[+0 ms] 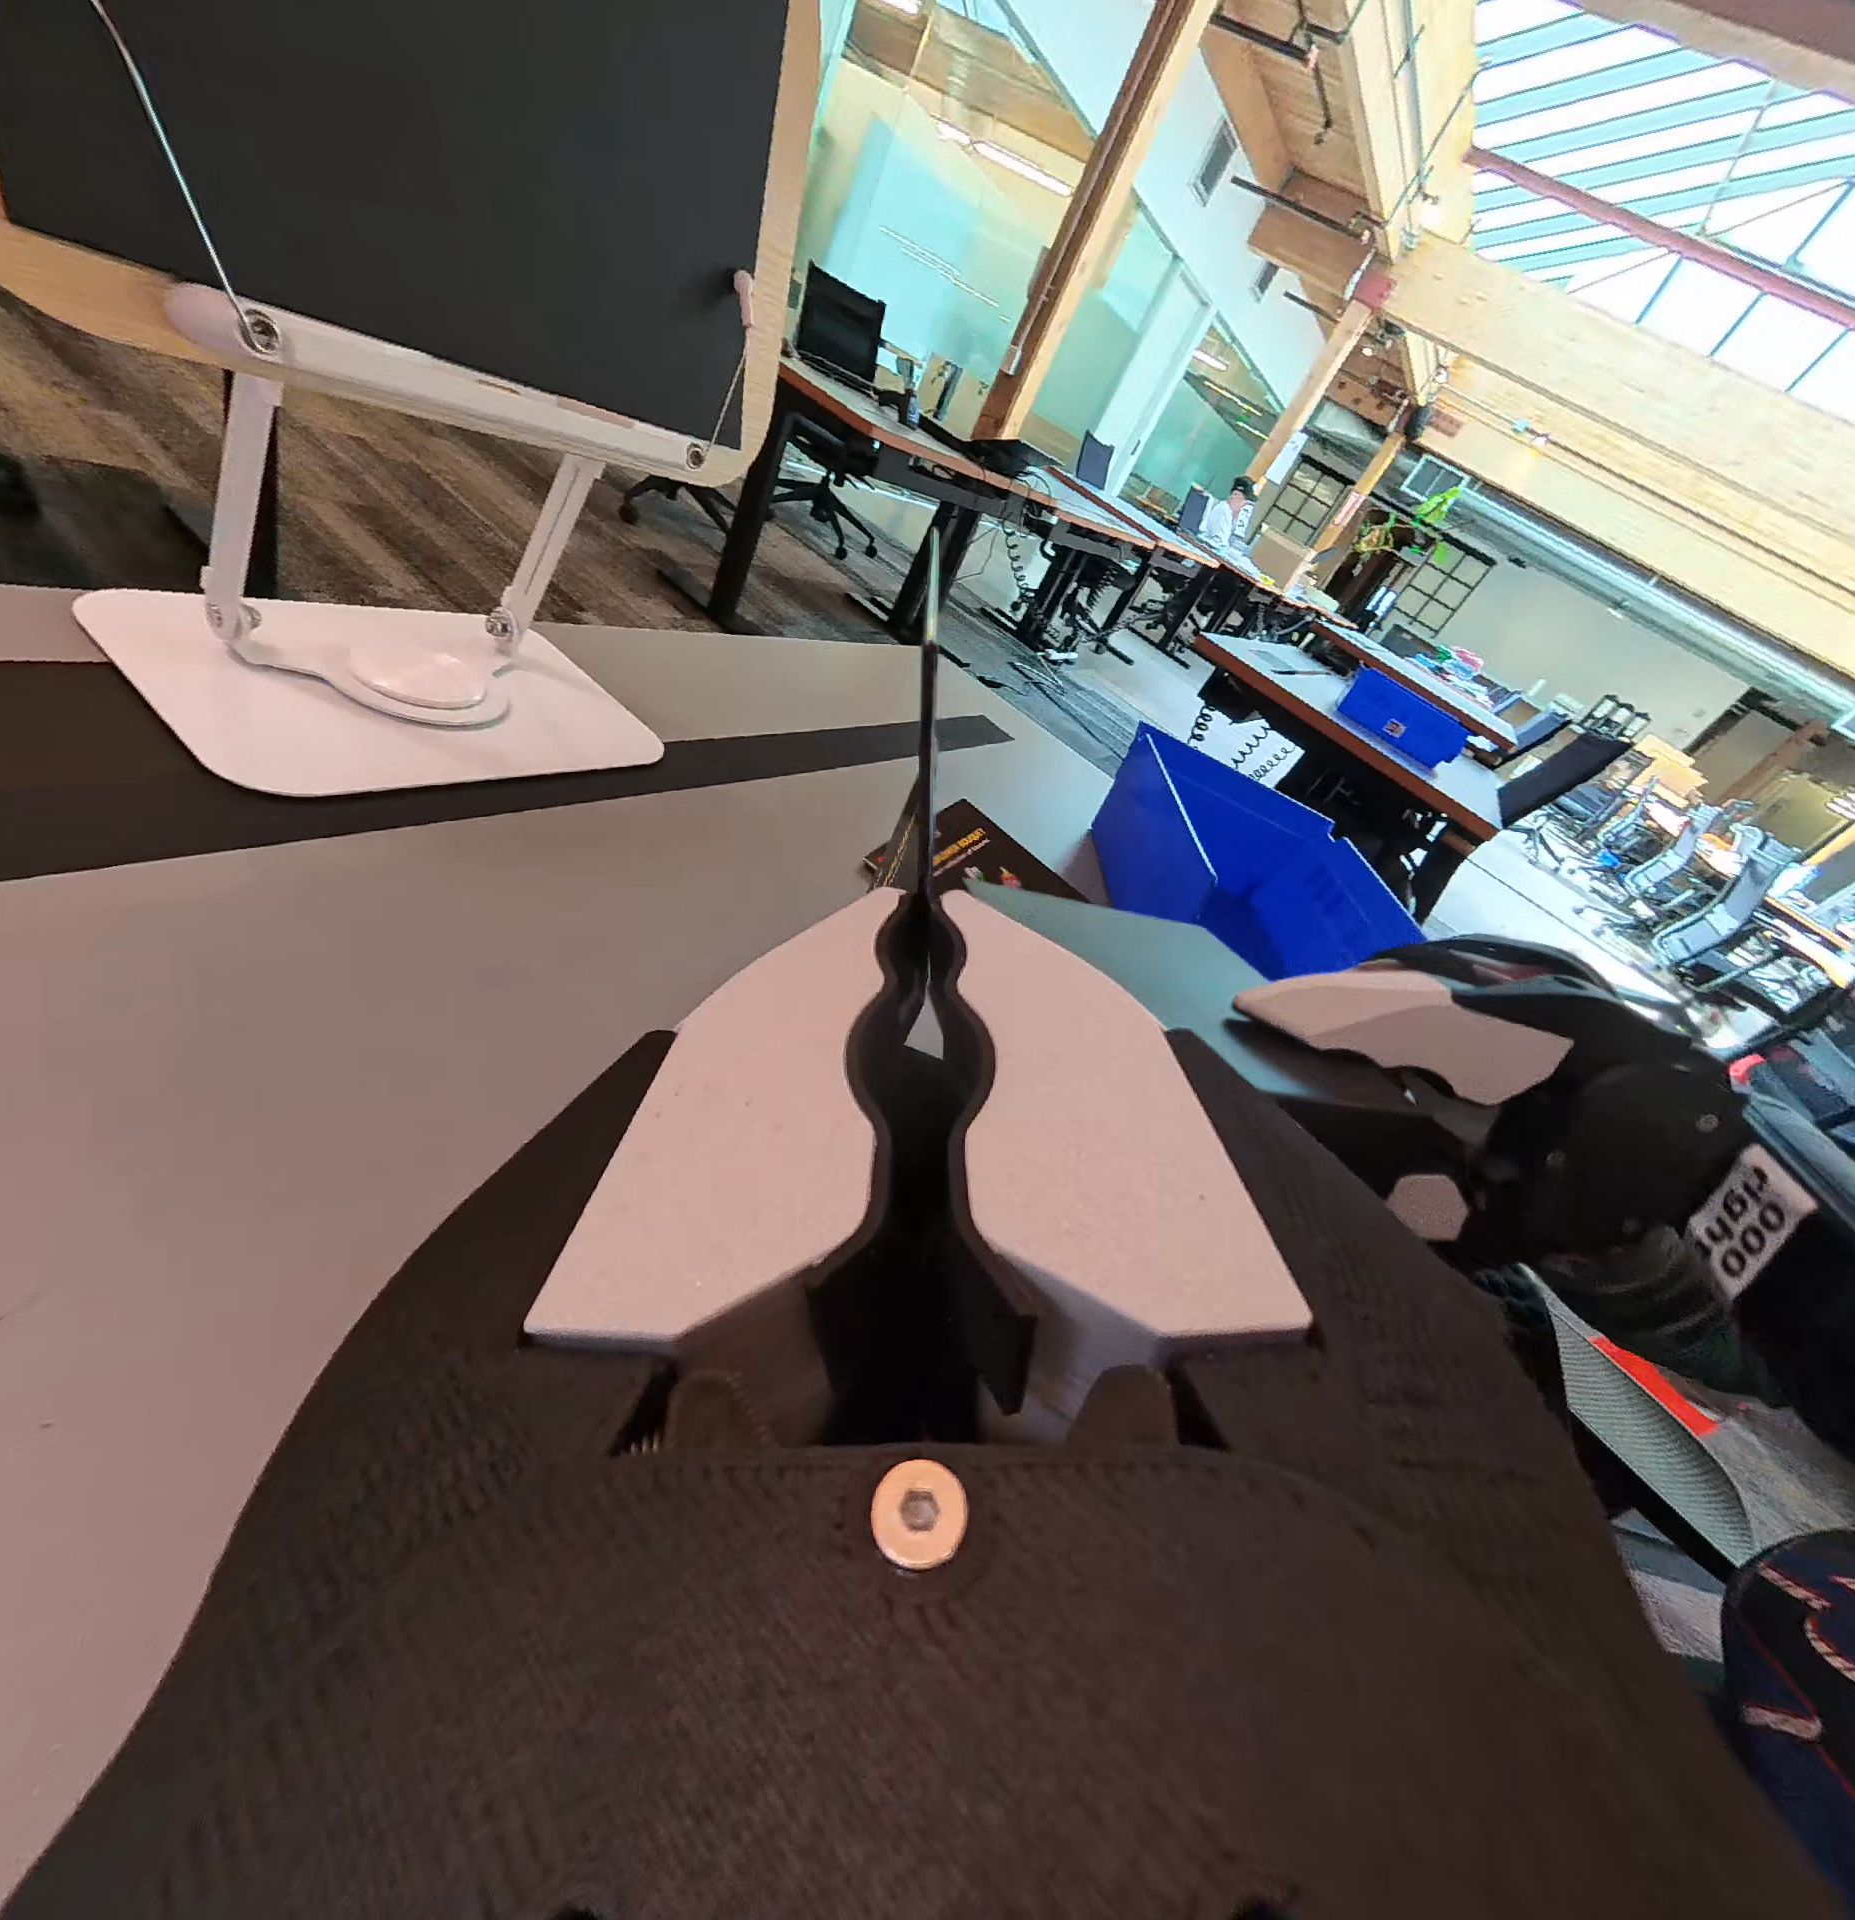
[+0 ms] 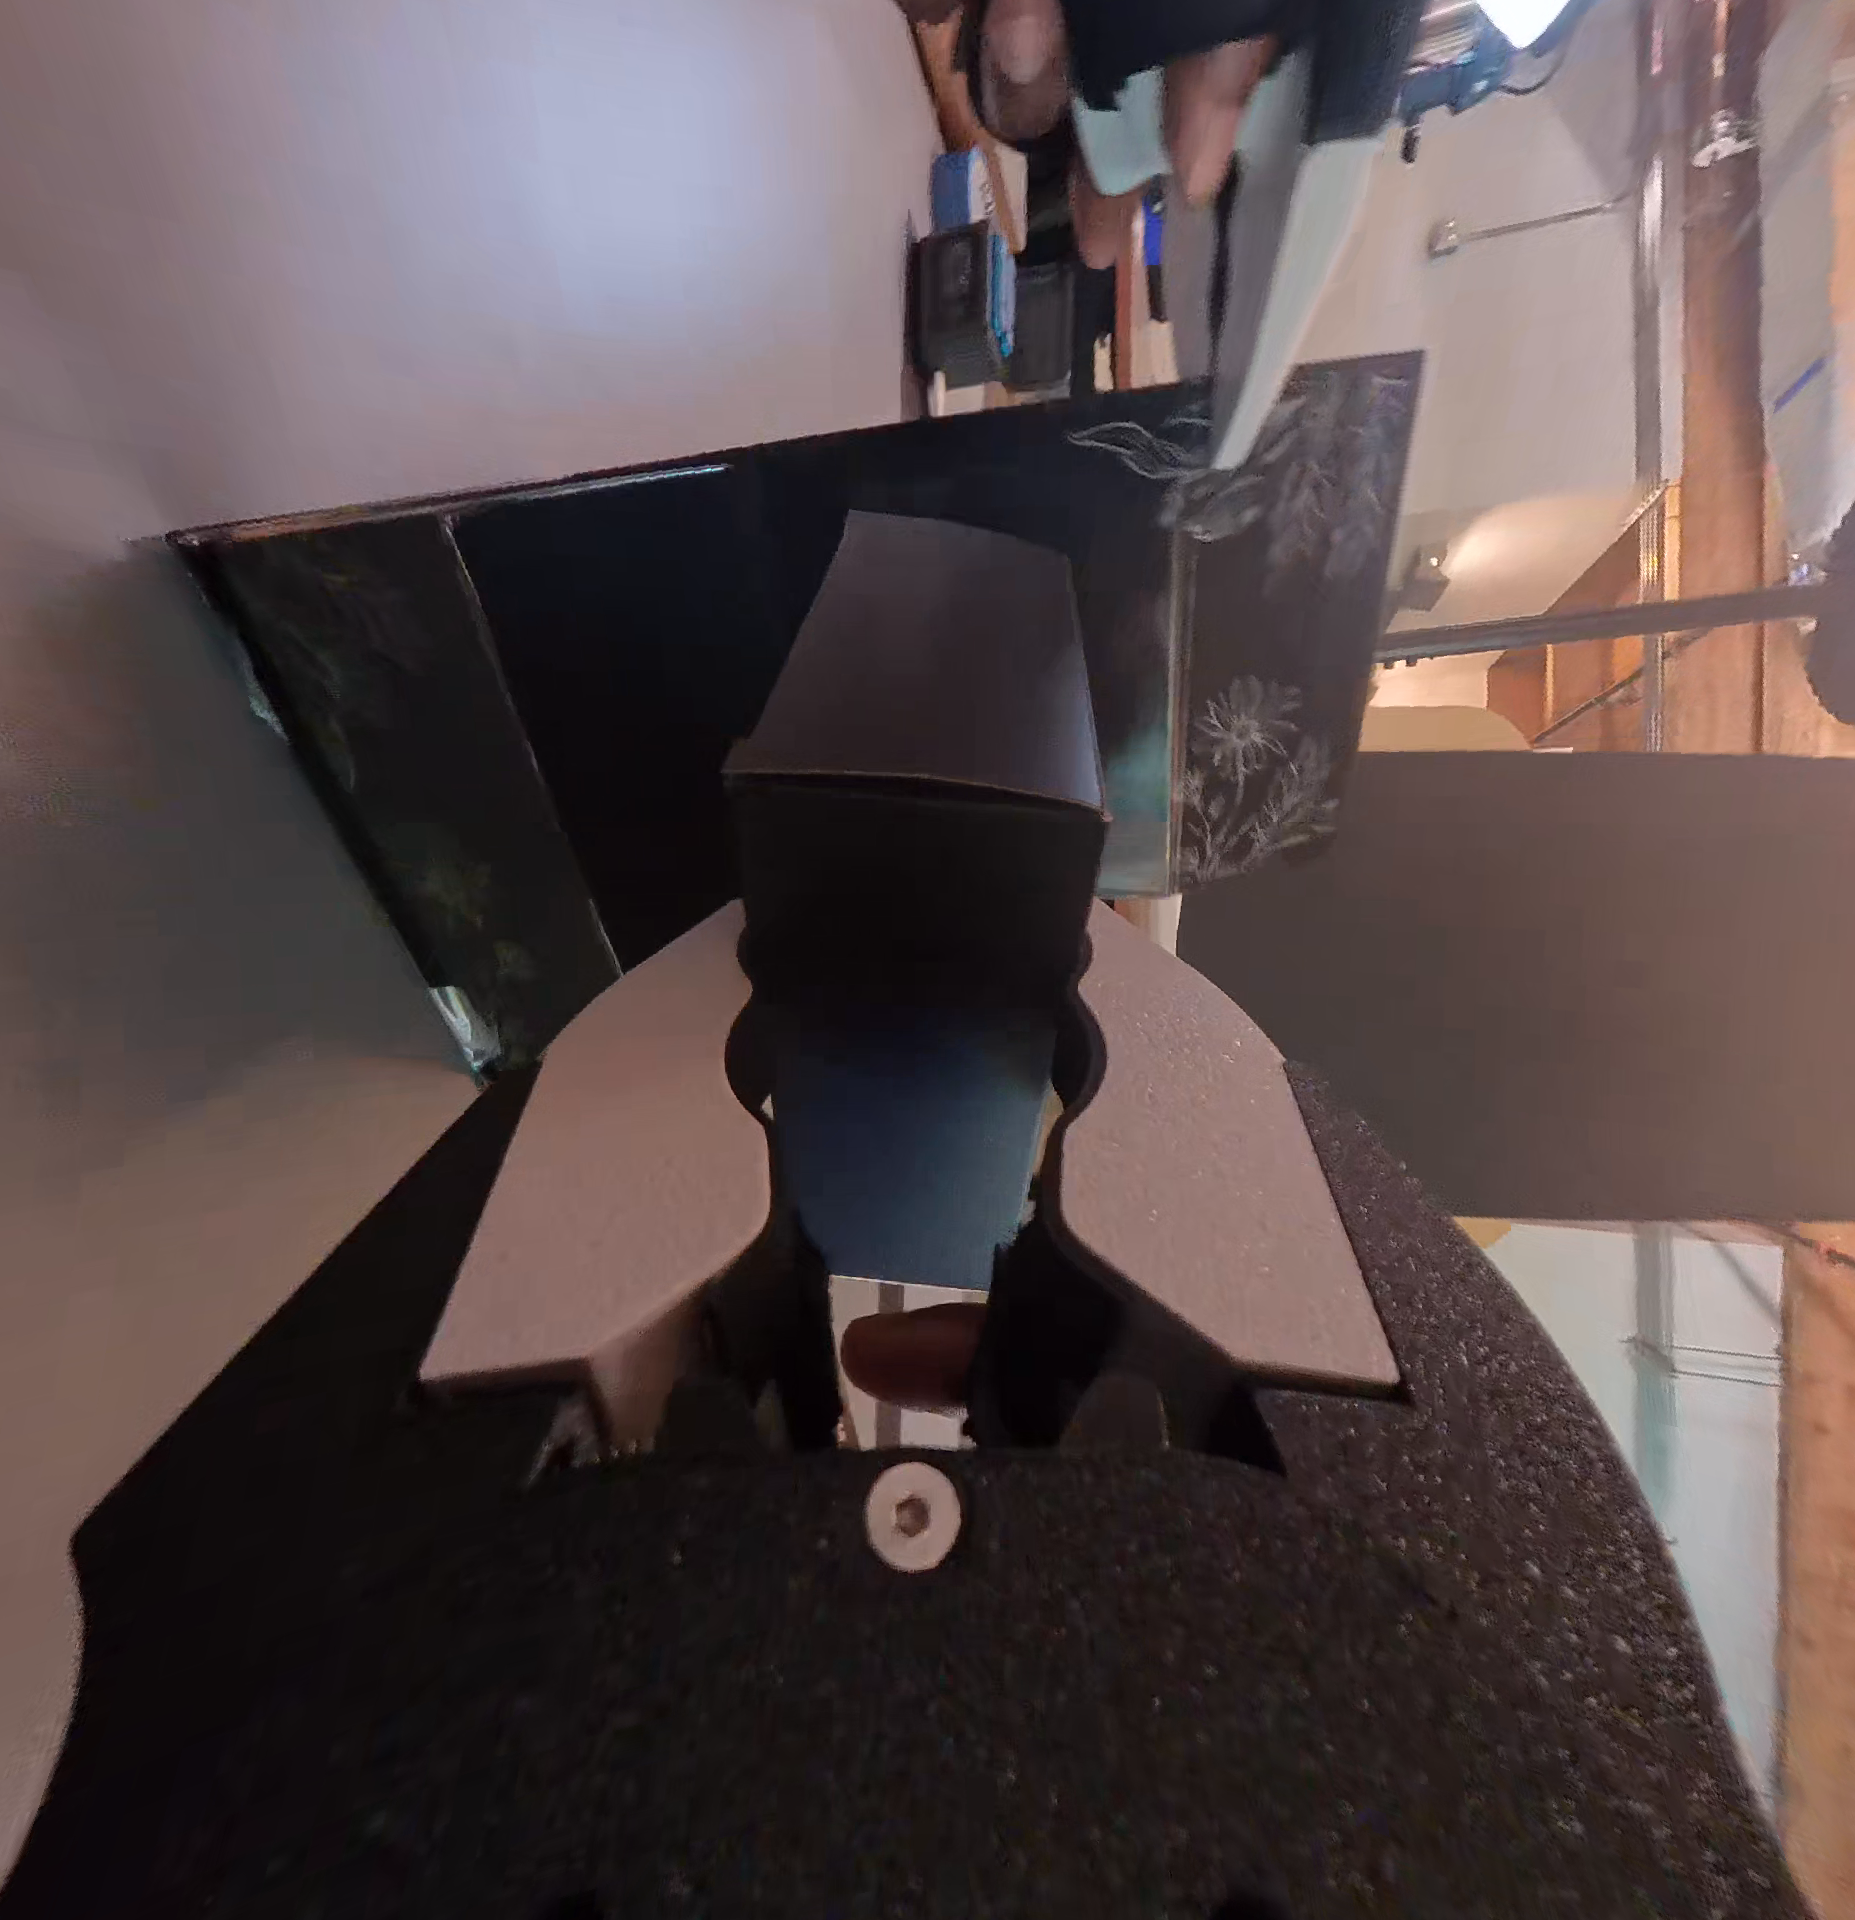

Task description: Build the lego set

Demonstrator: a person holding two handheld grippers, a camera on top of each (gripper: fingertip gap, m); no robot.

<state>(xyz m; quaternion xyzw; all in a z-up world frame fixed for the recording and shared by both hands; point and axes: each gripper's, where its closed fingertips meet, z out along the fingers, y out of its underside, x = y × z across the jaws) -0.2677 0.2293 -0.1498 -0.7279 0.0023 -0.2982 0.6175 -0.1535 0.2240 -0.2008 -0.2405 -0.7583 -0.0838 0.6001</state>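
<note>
Both grippers hold a black Lego box printed with pale flower drawings (image 2: 1276, 644) above the table. My left gripper (image 1: 925, 916) is shut on a thin black cardboard flap (image 1: 929, 717), seen edge-on and standing up from its tips. The box's dark side (image 1: 1131, 966) shows to its right. My right gripper (image 2: 918, 940) is shut on a black folded flap (image 2: 923, 665) at the box's open end. The right gripper also shows in the left wrist view (image 1: 1390, 1029), at the box's far side. The left gripper shows blurred in the right wrist view (image 2: 1255, 343), at the box's top edge.
A grey table (image 1: 331, 1039) with a black strip carries a white stand (image 1: 383, 707) that holds a dark board. A blue bin (image 1: 1255, 862) stands at the table's far right edge. Rows of desks and chairs lie beyond. A dark panel (image 2: 1525, 987) is on the right. Spacing between my two grippers at the tips: around 12 centimeters.
</note>
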